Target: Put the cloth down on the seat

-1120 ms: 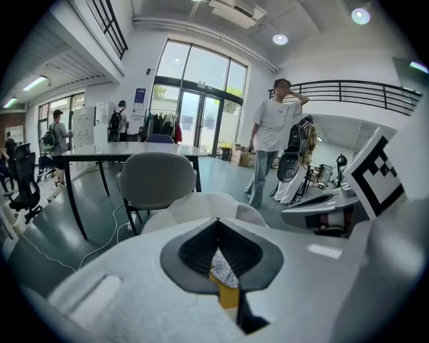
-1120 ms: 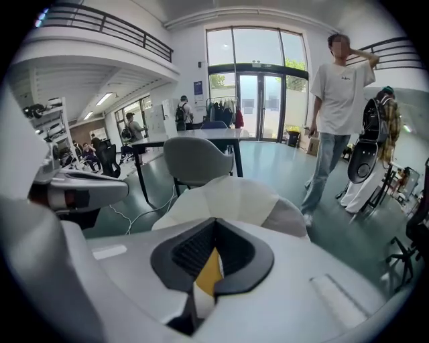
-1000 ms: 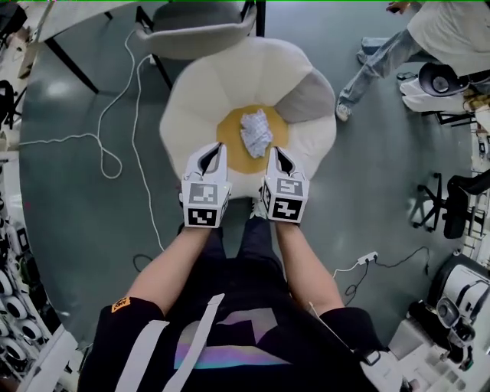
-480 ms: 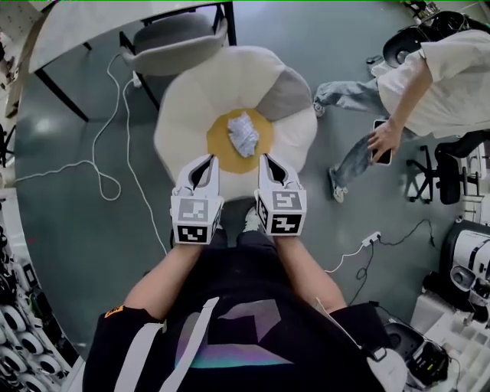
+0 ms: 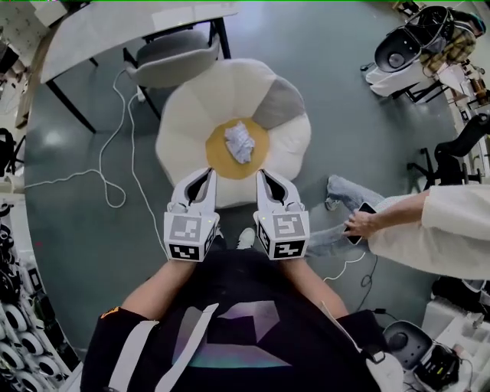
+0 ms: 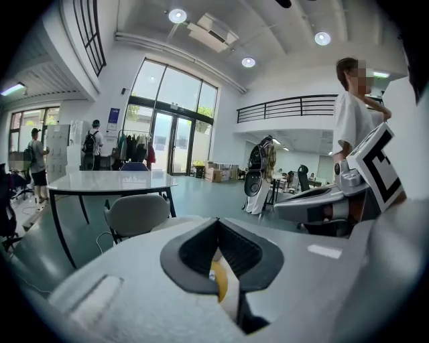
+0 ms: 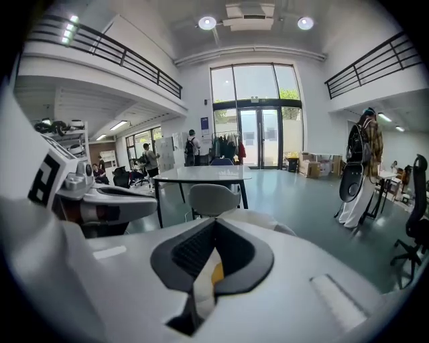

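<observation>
Cloth (image 5: 240, 142): a crumpled pale bundle lying on the yellow centre disc (image 5: 218, 151) of the seat, touching neither gripper.
Seat (image 5: 191, 107): a low, round, flower-shaped cushion with cream petals and one grey petal (image 5: 280, 102), standing on the grey-green floor (image 5: 84, 230).
Left gripper (image 5: 210, 173): held over the near rim of the seat, just short of the cloth; its jaws are closed tip to tip with nothing between them, and a sliver of the yellow disc shows through the gap behind the tips in the left gripper view.
Right gripper (image 5: 262, 173): beside the left one and level with it, also over the near rim; its jaws meet at the tips and hold nothing.
Marker cubes (image 5: 189, 236): one on the rear of each gripper, facing the head camera.
Chair (image 5: 172, 57): grey shell, just beyond the seat, tucked under a white table (image 5: 130, 23).
Cable (image 5: 115, 138): white, looping across the floor left of the seat.
Bystander (image 5: 436, 226): at the right edge, bent forward, a phone (image 5: 360, 222) in hand.
</observation>
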